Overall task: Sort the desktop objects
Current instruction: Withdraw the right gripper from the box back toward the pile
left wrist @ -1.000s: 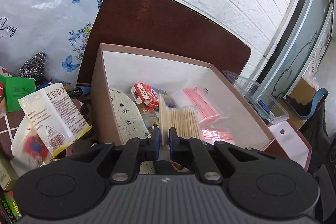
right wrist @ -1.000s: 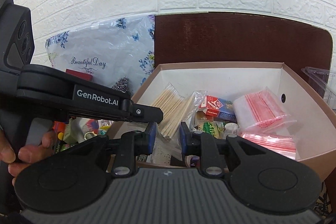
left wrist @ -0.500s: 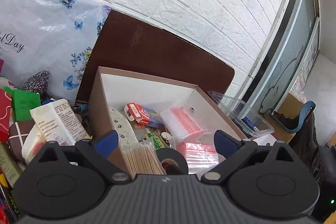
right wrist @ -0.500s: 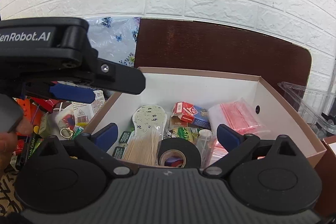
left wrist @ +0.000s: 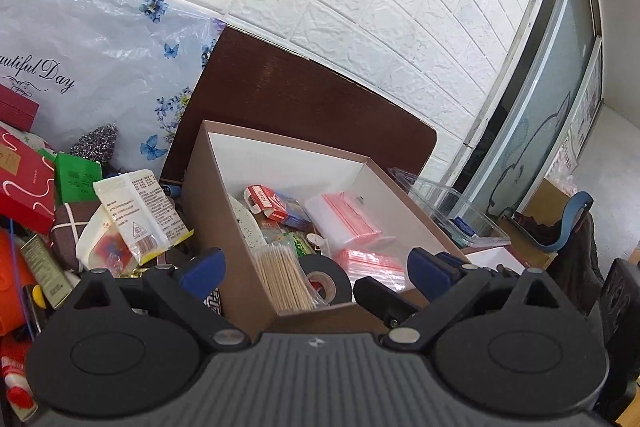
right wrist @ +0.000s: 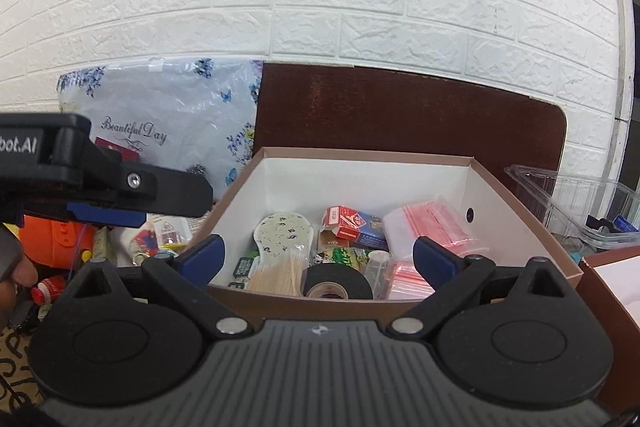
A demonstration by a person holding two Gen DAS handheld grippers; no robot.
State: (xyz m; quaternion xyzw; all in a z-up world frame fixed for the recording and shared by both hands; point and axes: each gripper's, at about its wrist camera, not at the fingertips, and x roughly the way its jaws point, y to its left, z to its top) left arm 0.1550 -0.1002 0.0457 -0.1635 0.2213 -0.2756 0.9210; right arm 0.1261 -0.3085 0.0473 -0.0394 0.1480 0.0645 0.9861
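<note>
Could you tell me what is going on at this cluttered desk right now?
A person is sorting desk clutter into a brown cardboard box with two handheld grippers. Both the left gripper and the right gripper are open and empty, held just in front of the box. Inside lie a bag of cotton swabs, a black tape roll, a red cigarette pack and red-striped zip bags. Unsorted items, such as a white packet, wait to the box's left.

- In the box (right wrist: 504, 195), a bundle of sticks (right wrist: 280, 277) lies left of the tape roll (right wrist: 338, 285).
- Bags (right wrist: 430, 225) lie right of the card pack (right wrist: 350, 223).
- A clear tray (right wrist: 576, 203) sits right of the box.
</note>
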